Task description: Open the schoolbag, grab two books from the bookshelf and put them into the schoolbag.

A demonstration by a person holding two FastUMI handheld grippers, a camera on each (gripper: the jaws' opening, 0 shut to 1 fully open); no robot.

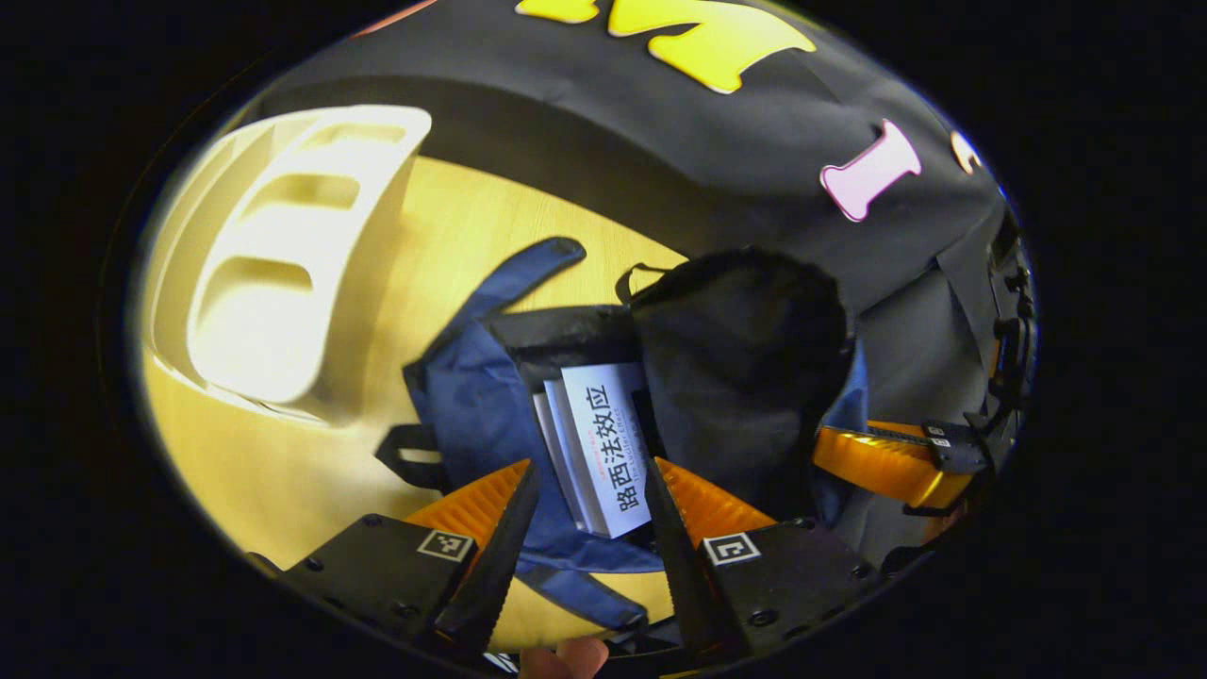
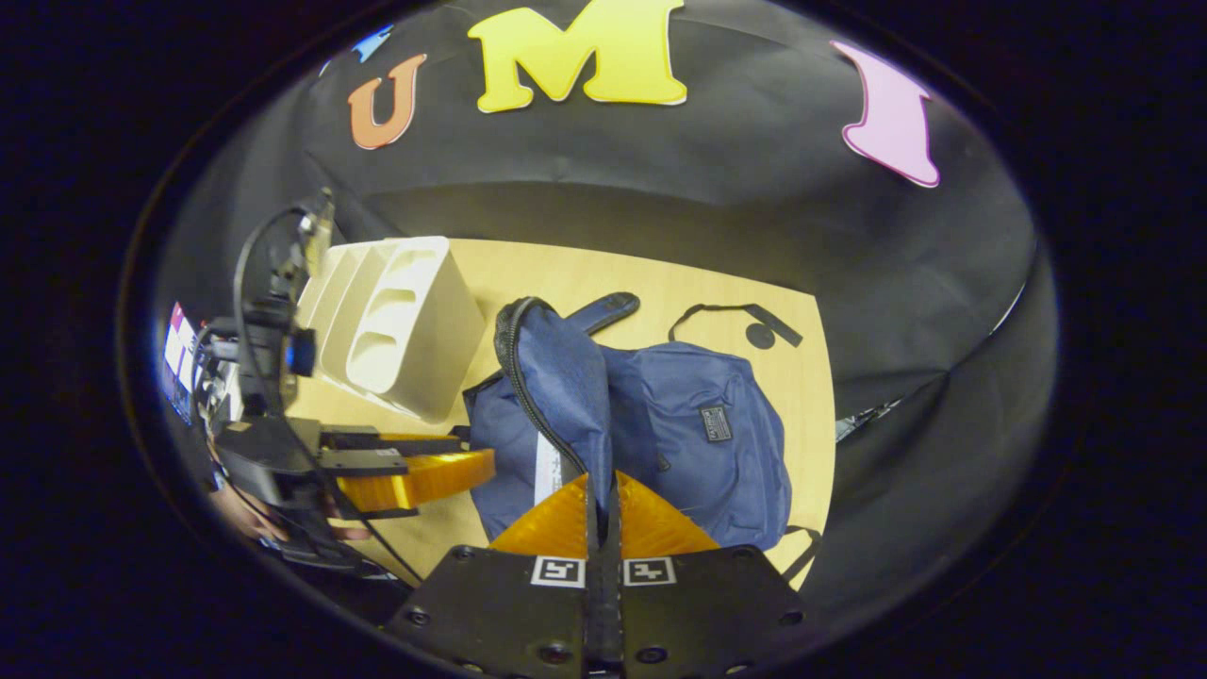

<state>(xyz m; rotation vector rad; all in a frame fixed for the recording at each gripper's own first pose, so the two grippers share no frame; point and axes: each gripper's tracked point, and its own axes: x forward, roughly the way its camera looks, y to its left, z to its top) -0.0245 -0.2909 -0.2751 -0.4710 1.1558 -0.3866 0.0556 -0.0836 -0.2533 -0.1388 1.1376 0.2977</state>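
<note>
The blue schoolbag (image 2: 698, 443) lies on the light wooden tabletop (image 2: 603, 273), its main compartment unzipped. The right tool (image 2: 601, 500) has its two fingers pressed together on the raised front flap (image 2: 566, 387) of the schoolbag, holding it lifted so that the zipper edge arches upward and the mouth stays agape. In the left gripper view the dark lining (image 1: 745, 358) of the bag's interior shows beside this opening.

Two books (image 1: 594, 443) stand on edge inside the schoolbag, side by side and touching; the nearer one presents a white cover with dark printed characters. In the right gripper view a narrow white strip of a book (image 2: 548, 467) is visible within the opening, just behind the lifted flap.

The left tool (image 1: 589, 509) hovers at the bag's mouth with its fingers spread wide, one on each side of the books; neither finger appears to touch them, though the fisheye view makes the gap hard to judge. In the right gripper view the same tool (image 2: 415, 476) reaches in from the left, a hand (image 2: 259, 514) gripping its handle.

The white bookshelf (image 2: 396, 321), a row of slanted dividers, stands on the tabletop just beside the schoolbag. A shoulder strap (image 2: 603, 309) extends from the bag toward the rear of the tabletop, and a thin black strap (image 2: 735, 316) lies near it.
</note>
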